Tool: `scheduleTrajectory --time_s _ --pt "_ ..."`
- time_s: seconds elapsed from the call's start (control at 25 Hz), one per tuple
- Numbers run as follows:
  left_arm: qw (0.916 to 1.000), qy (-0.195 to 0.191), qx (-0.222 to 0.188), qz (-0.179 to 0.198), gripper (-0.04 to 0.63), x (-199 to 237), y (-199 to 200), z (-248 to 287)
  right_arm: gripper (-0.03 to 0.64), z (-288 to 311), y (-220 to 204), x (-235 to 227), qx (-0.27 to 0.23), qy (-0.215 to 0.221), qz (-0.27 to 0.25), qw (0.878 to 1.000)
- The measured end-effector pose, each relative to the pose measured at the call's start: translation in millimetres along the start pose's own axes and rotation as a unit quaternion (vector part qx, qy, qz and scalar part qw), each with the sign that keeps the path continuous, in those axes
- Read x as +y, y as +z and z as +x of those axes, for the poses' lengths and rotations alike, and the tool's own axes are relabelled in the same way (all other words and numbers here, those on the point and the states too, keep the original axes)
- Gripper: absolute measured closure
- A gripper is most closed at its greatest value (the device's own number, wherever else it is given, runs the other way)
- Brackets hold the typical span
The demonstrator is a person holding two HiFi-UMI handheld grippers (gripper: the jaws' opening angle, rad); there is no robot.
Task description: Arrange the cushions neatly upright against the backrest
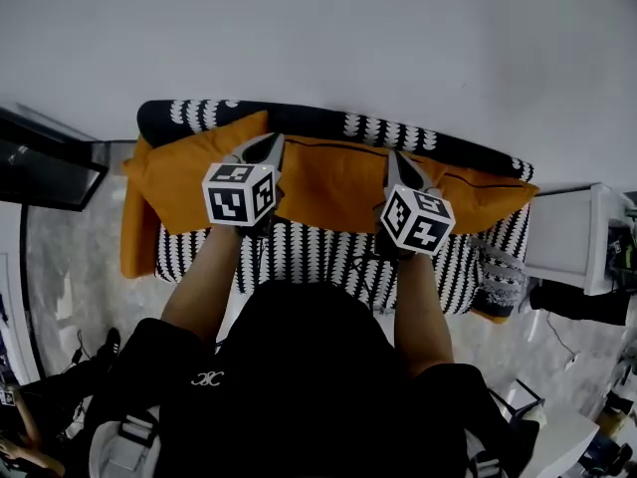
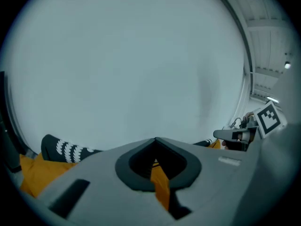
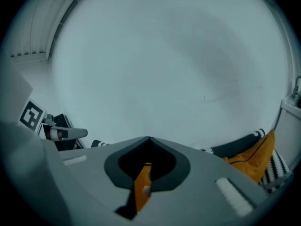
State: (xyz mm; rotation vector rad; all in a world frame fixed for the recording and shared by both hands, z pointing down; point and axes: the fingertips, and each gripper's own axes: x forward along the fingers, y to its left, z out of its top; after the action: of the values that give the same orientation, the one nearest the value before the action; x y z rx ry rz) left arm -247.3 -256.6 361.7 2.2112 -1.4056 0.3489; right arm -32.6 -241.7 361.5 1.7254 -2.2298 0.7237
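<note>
Pinching a fold of cover between shut jaws, the left gripper (image 2: 155, 147) and right gripper (image 3: 148, 144) are fastened on the top edge of the plump orange fabric cushion (image 1: 333, 185). It is leaned against the black-and-white patterned sofa backrest (image 1: 378, 129). It is judged light and floppy, and is best held by its upper corners.

On the seat (image 1: 309, 252), cushions (image 1: 333, 182) stand against the backrest (image 1: 328, 122).
</note>
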Motion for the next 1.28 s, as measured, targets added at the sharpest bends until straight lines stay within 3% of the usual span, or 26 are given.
scheduleTrajectory --time_s 0.16,0.32,0.48,0.6,0.8,1.28 --pt "0.9979 0.002 -0.049 0.041 0.586 -31 30 -41 0.611 -47 37 30 -0.077 -0.008 -0.013 0.997" --pt "0.9925 -0.002 -0.093 0.080 0.586 -70 57 -78 0.611 -94 76 50 -0.170 -0.013 -0.011 0.985" --pt "0.9864 -0.013 -0.121 0.111 0.586 -93 74 -100 0.611 -118 99 75 -0.212 -0.002 -0.036 0.977" --pt "0.9839 -0.017 -0.124 0.127 0.586 -97 76 -102 0.611 -121 96 86 -0.212 0.010 -0.040 0.976" --pt "0.9850 -0.029 -0.123 0.118 0.585 -99 74 -98 0.612 -113 78 84 -0.188 0.001 -0.048 0.981" --pt "0.9855 -0.041 -0.127 0.105 0.586 -114 83 -73 0.611 -102 95 67 -0.188 0.008 -0.061 0.980"
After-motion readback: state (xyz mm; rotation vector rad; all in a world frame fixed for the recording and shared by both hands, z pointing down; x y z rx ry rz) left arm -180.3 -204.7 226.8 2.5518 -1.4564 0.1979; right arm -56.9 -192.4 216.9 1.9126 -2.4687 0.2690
